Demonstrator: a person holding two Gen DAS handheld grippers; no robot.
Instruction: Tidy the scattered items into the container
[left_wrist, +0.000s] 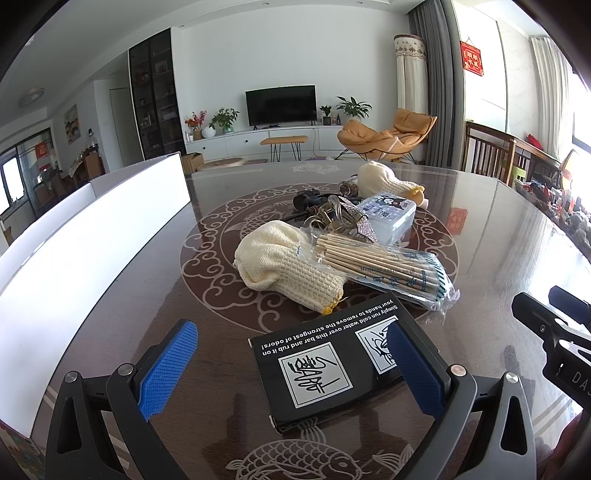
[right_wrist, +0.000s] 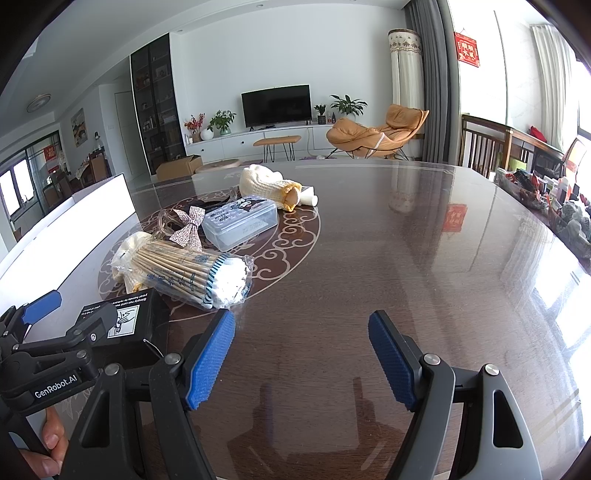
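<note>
Left hand-held gripper (left_wrist: 291, 363) gapes wide — black box (left_wrist: 325, 362) between its fingers, right pad overlapping it.

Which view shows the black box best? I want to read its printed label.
The left wrist view. There the black box lies between the open left gripper's fingers, its white text and pictograms facing the camera, upside down but legible. The right wrist view shows only one corner of it, largely hidden behind the left gripper.
</note>
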